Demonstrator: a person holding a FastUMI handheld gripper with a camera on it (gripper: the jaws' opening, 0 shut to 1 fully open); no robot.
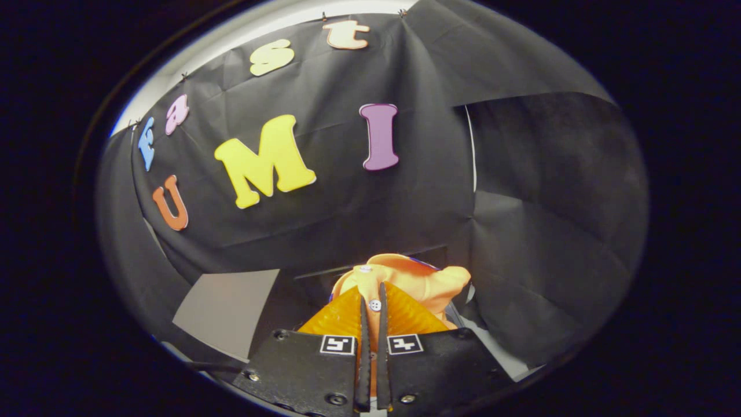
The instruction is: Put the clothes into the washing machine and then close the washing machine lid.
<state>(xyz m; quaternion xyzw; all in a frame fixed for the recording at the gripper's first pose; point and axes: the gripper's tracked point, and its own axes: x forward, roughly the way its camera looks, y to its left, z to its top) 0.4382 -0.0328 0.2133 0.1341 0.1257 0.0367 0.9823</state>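
1. We are viewing the gripper [371, 304] from behind, along its two fingers [363, 324], which are drawn almost together and pinching a fold of the orange shirt [417, 281] between them.
2. The shirt is bunching up just ahead of the fingers and spilling past their tips; a small white button [374, 305] is sitting right at the pinch, and a second button [365, 269] is showing higher on the cloth.
3. We are judging the shirt to be light, soft and limp: it is draping and folding under its own weight, so it is likely to sag and trail below the grip.
4. We are judging a thick fold or a seam to be the safest place to take hold, since a single thin layer could be slipping free.
5. Beyond the shirt, the black cloth wall [538, 220] is hanging, with a pale grey panel [226, 307] off to the left; we cannot tell from here where the washing machine is standing.
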